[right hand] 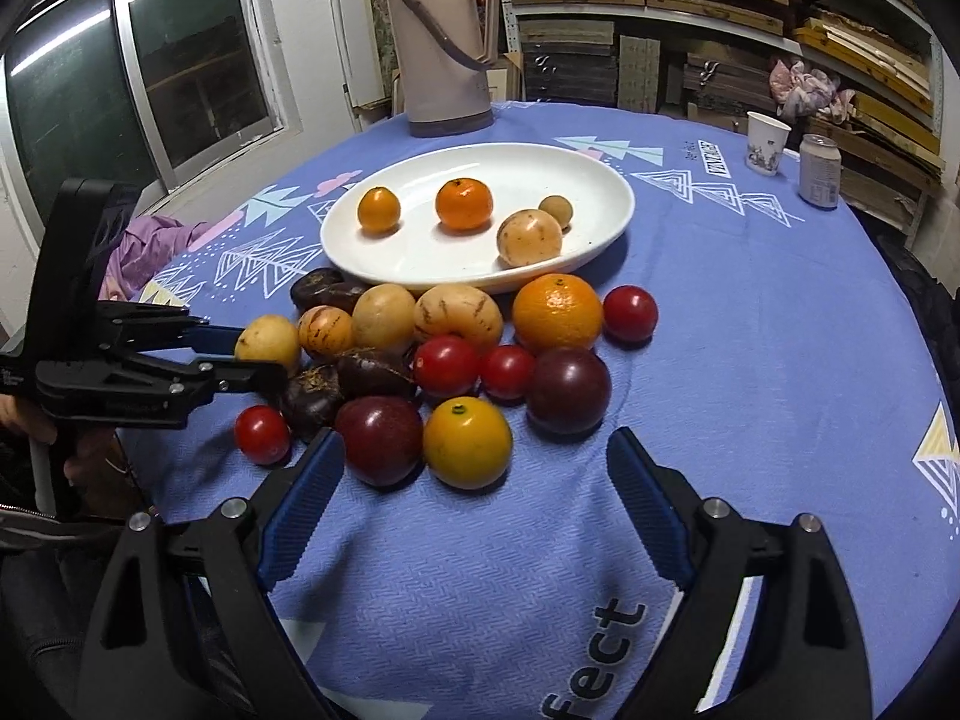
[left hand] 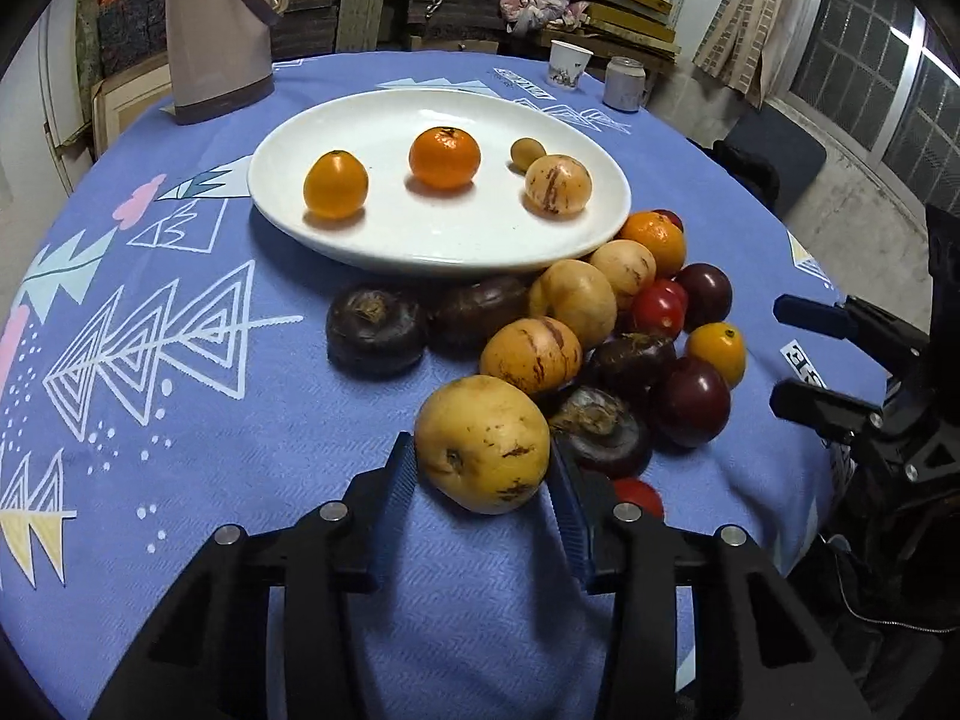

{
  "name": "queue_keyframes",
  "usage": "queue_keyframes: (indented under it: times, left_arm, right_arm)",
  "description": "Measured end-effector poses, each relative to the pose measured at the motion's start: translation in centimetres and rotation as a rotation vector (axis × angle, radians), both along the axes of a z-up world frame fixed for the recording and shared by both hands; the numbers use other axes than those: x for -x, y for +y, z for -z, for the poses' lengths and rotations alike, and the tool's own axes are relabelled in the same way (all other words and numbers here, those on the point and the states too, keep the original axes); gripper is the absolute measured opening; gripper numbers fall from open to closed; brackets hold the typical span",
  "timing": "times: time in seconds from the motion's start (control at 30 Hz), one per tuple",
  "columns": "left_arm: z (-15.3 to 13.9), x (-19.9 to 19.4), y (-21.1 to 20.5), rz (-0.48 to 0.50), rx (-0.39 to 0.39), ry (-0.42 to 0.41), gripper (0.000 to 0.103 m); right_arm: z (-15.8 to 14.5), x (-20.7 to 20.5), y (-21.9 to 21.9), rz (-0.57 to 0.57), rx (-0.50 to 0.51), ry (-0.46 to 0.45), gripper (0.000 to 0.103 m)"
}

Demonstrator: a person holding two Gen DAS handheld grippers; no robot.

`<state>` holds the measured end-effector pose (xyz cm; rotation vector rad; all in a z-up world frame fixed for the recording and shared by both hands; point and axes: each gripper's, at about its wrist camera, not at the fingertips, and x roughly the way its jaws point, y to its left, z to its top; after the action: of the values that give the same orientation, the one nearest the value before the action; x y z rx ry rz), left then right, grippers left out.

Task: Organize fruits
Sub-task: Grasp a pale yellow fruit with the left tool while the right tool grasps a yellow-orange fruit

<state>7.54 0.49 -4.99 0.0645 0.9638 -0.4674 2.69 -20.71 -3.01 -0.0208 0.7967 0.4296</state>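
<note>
We see our left gripper (left hand: 483, 468) with its fingers clamped on the speckled yellow oval fruit (left hand: 482, 443) on the blue-clothed surface (left hand: 180, 432), long axis crosswise, stem dimple facing the camera; right gripper (right hand: 477, 468) fingers apart.

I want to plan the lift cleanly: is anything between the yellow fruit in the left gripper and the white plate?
Yes. The left gripper is closed on the yellow fruit. Between it and the white plate lie the striped tan fruit and two dark brown fruits. They lie low on the cloth, so lifting over them should clear.
</note>
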Motion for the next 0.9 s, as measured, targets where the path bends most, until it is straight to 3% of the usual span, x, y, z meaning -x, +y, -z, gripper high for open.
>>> queue_keyframes:
  times: [0.23, 0.37, 0.77, 0.9]
  left_arm:
    - [0.8, -0.6, -0.1, 0.011, 0.020, -0.019, 0.044]
    - [0.8, -0.5, -0.2, 0.020, 0.013, -0.033, 0.043]
    - [0.7, -1.0, 1.3, 0.003, 0.033, -0.006, 0.043]
    - [0.7, -1.0, 1.3, 0.003, 0.036, -0.006, 0.043]
  right_arm:
    - [0.8, 0.1, 1.0, -0.052, 0.013, 0.045, 0.085]
    - [1.4, -0.4, 1.1, -0.037, 0.033, 0.063, 0.062]
    - [1.0, -0.6, 0.3, -0.047, 0.063, 0.062, 0.057]
    - [1.6, -1.2, 0.4, -0.037, 0.084, 0.065, 0.044]
